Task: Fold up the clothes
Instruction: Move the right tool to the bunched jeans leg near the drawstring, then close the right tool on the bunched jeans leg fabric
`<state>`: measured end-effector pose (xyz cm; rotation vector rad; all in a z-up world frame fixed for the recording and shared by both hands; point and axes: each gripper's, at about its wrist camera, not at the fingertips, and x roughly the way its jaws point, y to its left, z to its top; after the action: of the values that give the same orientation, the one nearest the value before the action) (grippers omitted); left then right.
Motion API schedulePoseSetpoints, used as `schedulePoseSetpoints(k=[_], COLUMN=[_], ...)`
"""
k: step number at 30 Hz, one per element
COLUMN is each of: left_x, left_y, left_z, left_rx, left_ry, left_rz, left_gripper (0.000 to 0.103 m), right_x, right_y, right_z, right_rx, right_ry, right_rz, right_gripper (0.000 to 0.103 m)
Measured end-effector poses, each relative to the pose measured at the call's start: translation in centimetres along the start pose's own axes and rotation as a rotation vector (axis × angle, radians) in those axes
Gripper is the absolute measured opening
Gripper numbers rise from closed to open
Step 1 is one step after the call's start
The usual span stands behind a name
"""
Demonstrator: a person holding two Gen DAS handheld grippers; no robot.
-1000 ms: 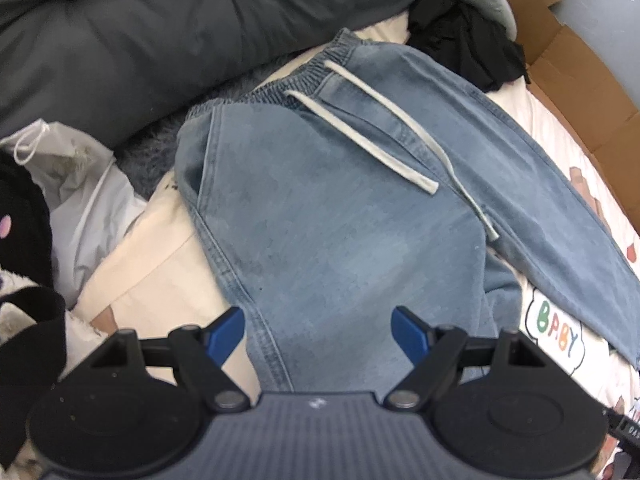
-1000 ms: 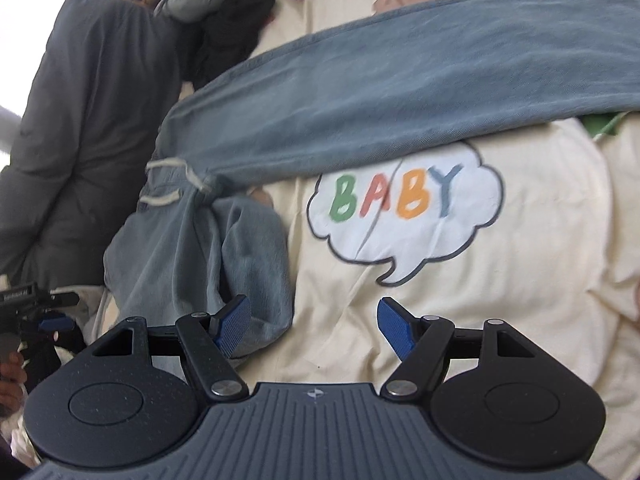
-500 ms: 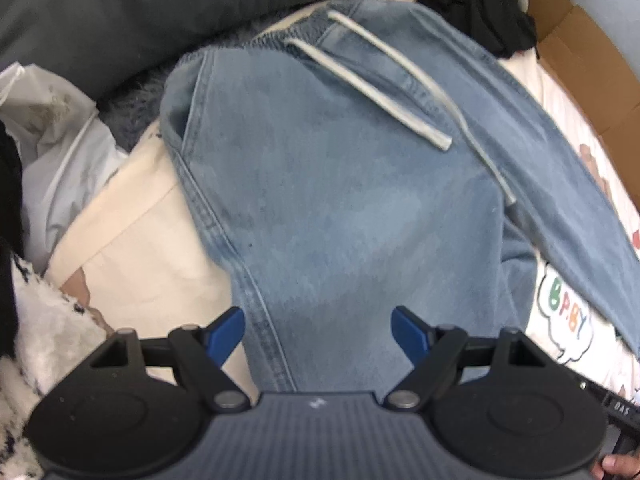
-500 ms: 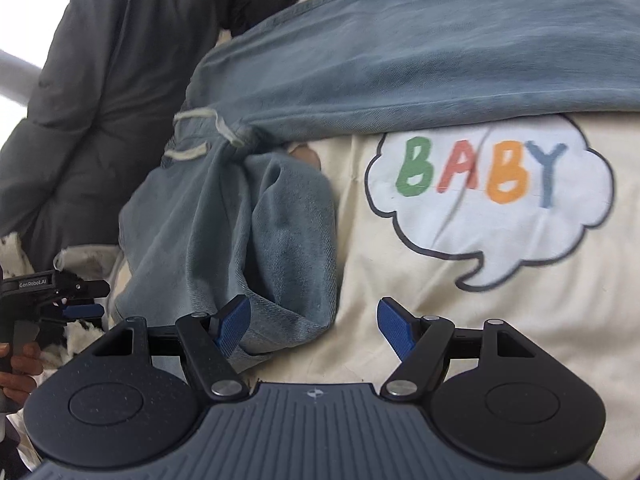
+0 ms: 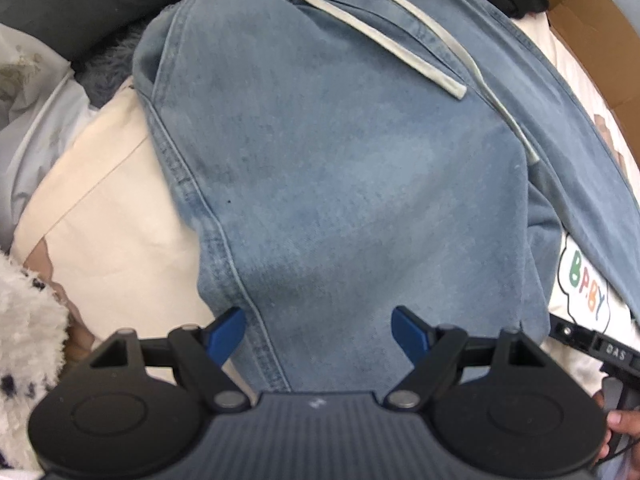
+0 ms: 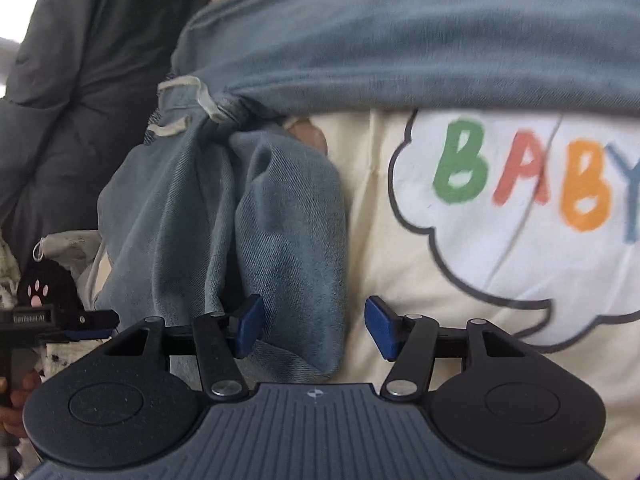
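Left wrist view: left gripper [image 5: 318,330] spread, empty, over the jeans [image 5: 340,168] lying on the cream bedsheet [image 5: 108,216]; drawstring [image 5: 372,36] loose.

Right wrist view: right gripper [image 6: 314,326] spread, empty, at a bunched leg fold [image 6: 280,232], unseen from the left. Risk: pinching several layers, dragging the bundle askew.

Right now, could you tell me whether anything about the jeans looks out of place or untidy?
Yes. One leg of the jeans is bunched into a crumpled heap near the waist instead of lying flat, while the other leg stretches out straight. The drawstring trails loose across the front. Both grippers, left and right, are open above the denim.
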<state>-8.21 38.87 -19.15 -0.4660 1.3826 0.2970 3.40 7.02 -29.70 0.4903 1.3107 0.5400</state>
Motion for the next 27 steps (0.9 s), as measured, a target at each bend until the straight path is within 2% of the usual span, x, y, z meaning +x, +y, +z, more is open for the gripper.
schedulePoseSetpoints(k=[2, 4, 5, 6, 7, 11, 17, 23, 27], left_x=[0.3, 0.5, 0.6, 0.7, 0.8, 0.8, -0.1, -1.1, -1.4], left_y=[0.5, 0.9, 1.1, 1.2, 1.3, 1.5, 1.3, 1.3, 2.1], left_z=[0.0, 0.0, 0.1, 0.1, 0.1, 0.0, -0.1, -0.1, 0.2], left_rx=[-0.026, -0.042, -0.047, -0.052, -0.056, -0.067, -0.061, 0.002, -0.003], left_ry=[0.005, 0.008, 0.009, 0.011, 0.015, 0.020, 0.011, -0.003, -0.002], left_rz=[-0.013, -0.024, -0.029, -0.031, -0.031, -0.022, -0.011, -0.019, -0.005], left_gripper=[0.082, 0.082, 0.082, 0.082, 0.082, 0.082, 0.082, 0.082, 0.082], right_x=[0.3, 0.5, 0.4, 0.2, 0.0, -1.3, -4.5, -7.0, -8.3], right_y=[0.4, 0.8, 0.9, 1.0, 1.0, 1.0, 0.5, 0.8, 0.5], right_z=[0.2, 0.6, 0.6, 0.7, 0.7, 0.3, -0.3, -0.2, -0.1], right_rx=[-0.024, -0.056, -0.060, -0.060, -0.058, -0.041, 0.019, -0.009, 0.009], right_ry=[0.011, 0.031, 0.035, 0.035, 0.031, 0.004, -0.062, -0.119, -0.144], right_rz=[-0.001, -0.007, -0.016, -0.025, -0.040, -0.048, -0.015, -0.008, -0.003], right_gripper=[0.057, 0.021, 0.019, 0.007, 0.001, 0.000, 0.000, 0.000, 0.000])
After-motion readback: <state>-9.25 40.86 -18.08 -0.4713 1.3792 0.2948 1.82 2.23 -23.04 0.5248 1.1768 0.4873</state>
